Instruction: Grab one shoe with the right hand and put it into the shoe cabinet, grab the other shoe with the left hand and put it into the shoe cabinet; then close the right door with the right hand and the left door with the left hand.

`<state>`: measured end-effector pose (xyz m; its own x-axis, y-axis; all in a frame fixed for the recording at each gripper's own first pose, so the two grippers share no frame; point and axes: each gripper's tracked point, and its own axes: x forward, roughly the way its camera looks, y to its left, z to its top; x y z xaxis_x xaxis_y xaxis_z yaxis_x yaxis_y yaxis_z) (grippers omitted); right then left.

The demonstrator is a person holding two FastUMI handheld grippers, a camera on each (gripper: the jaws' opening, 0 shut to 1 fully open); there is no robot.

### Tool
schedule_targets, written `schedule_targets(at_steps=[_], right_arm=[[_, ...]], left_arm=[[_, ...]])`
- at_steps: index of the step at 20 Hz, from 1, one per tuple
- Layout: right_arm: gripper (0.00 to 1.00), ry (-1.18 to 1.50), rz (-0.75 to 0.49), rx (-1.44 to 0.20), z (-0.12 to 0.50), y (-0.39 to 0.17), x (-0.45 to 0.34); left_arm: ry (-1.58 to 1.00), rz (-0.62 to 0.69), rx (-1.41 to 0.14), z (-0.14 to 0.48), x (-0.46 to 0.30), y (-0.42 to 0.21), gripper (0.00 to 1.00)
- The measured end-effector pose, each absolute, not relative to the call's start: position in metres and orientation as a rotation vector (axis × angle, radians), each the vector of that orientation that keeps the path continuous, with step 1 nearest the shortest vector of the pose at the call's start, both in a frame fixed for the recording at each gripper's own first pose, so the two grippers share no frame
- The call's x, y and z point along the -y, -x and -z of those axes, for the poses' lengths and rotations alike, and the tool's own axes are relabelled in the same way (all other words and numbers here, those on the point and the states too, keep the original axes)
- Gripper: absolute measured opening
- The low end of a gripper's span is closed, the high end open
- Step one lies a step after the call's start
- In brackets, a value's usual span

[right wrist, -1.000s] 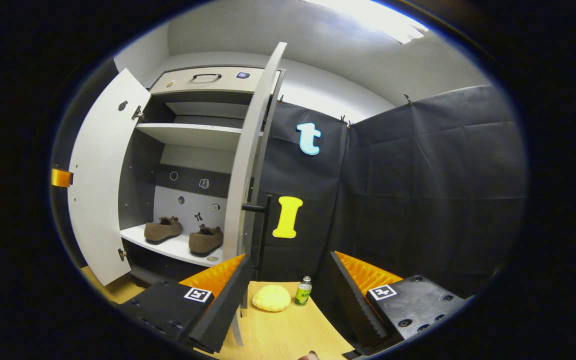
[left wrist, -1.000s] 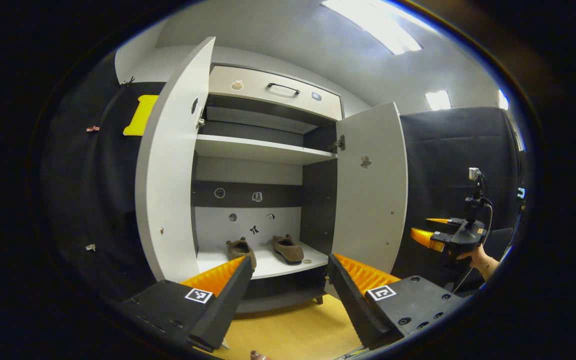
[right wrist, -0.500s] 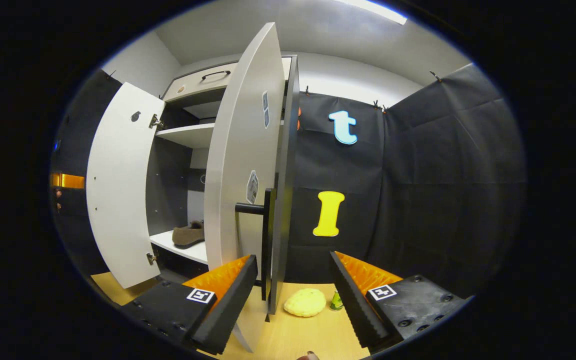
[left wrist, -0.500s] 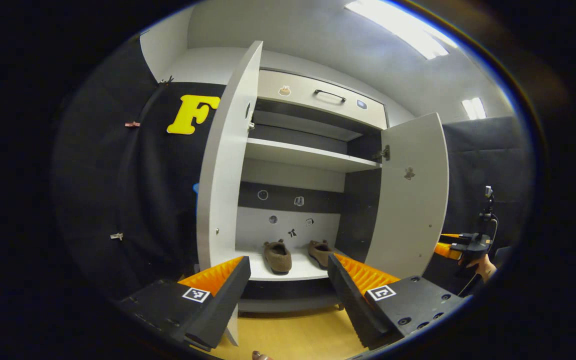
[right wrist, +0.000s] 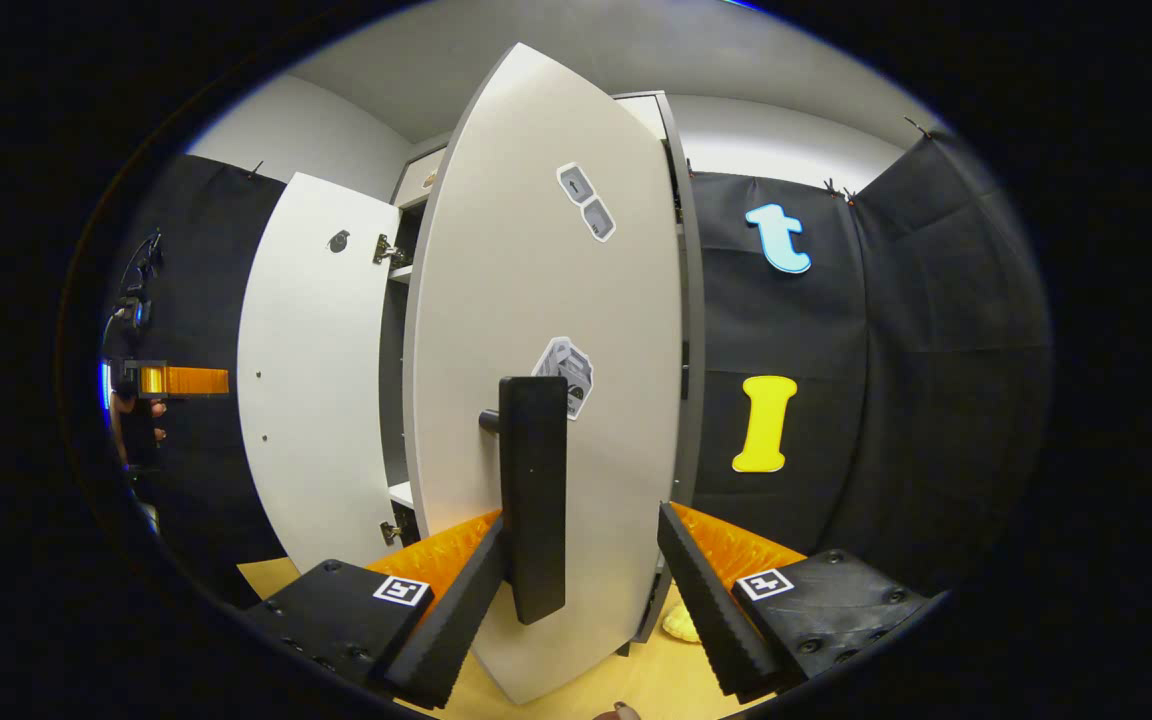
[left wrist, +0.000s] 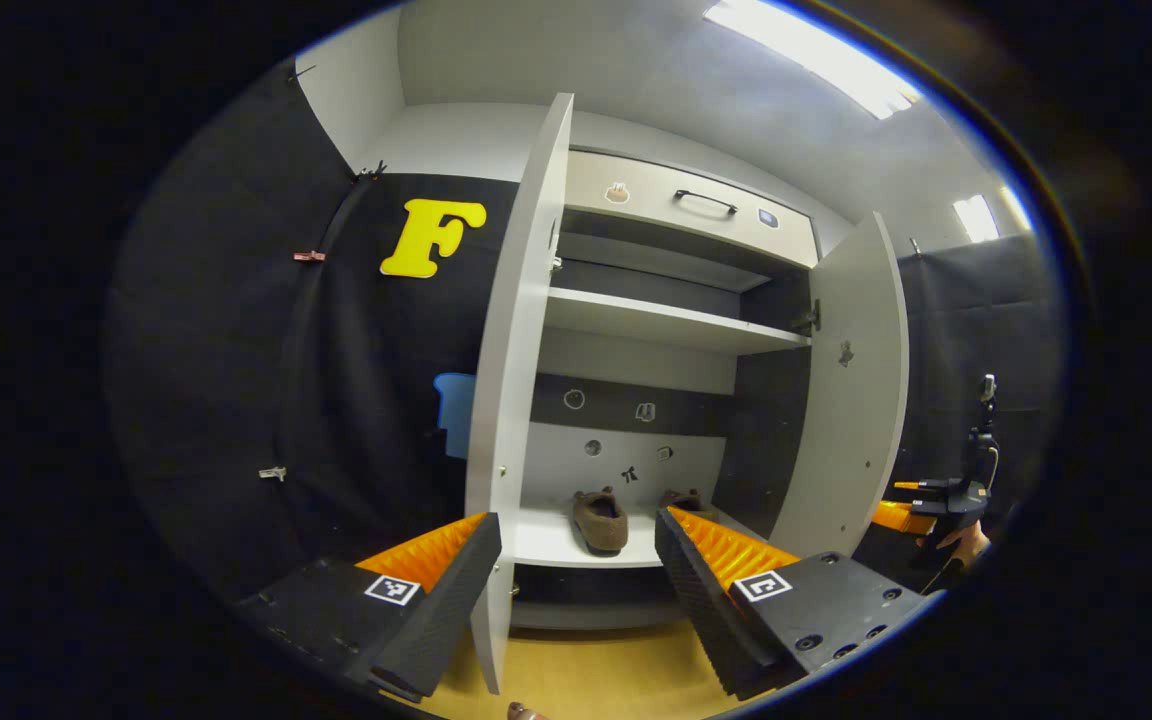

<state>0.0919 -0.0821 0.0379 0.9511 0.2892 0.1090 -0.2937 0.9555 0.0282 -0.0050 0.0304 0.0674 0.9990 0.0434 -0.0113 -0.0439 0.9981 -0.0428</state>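
In the right gripper view, the right tool (right wrist: 581, 600) has its fingers apart, with the black handle (right wrist: 533, 495) of the right door (right wrist: 546, 330) standing between them, close against the left finger (right wrist: 451, 625); whether it touches is unclear. The door is partly swung, its outer face with stickers turned to the camera. A yellow object (right wrist: 678, 624) peeks out on the floor (right wrist: 576, 690) just below the door's lower edge. Beyond it the left door (right wrist: 316, 370) stands open. Far off at the left edge, the left tool (right wrist: 181, 380) shows with a hand (right wrist: 126, 420) behind it.

In the left gripper view, the left tool (left wrist: 576, 590) has its fingers apart and empty, hovering above the floor (left wrist: 586, 675) in front of the cabinet (left wrist: 671, 260). The left door (left wrist: 521, 340) stands edge-on just beside the left finger (left wrist: 441, 600). Past it, two brown shoes lie on the cabinet's bottom shelf (left wrist: 556, 540): one shoe (left wrist: 600, 520) near the middle, the other shoe (left wrist: 681, 498) toward the right, partly hidden behind the right finger (left wrist: 706, 590). The right door (left wrist: 851, 390) stands ajar at the cabinet's right side, and the right tool (left wrist: 911, 500) shows beyond it, held by a hand (left wrist: 966, 540).
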Motion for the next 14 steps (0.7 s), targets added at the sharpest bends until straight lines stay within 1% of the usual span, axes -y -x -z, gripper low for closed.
schedule_targets(at_steps=[3,4,5,6,10,14], right_arm=[[0.95,-0.078,-0.343,0.1,-0.036,-0.108,0.053],[0.91,-0.067,-0.345,0.109,-0.038,-0.115,0.043],[0.96,-0.054,-0.348,0.12,-0.041,-0.123,0.032],[0.98,-0.043,-0.346,0.124,-0.041,-0.13,0.023],[0.98,-0.028,-0.334,0.143,-0.042,-0.16,-0.01],[0.98,-0.06,-0.304,0.134,-0.042,-0.176,-0.02]], left_arm=[[0.059,-0.095,-0.023,-0.063,-0.05,0.014,0.98],[0.067,-0.111,-0.025,-0.062,-0.055,0.018,0.98],[0.071,-0.132,-0.026,-0.061,-0.063,0.022,0.98],[0.072,-0.153,-0.03,-0.059,-0.07,0.028,0.98],[0.056,-0.225,-0.045,-0.055,-0.095,0.044,0.98],[0.033,-0.289,-0.044,-0.055,-0.122,0.055,0.98]])
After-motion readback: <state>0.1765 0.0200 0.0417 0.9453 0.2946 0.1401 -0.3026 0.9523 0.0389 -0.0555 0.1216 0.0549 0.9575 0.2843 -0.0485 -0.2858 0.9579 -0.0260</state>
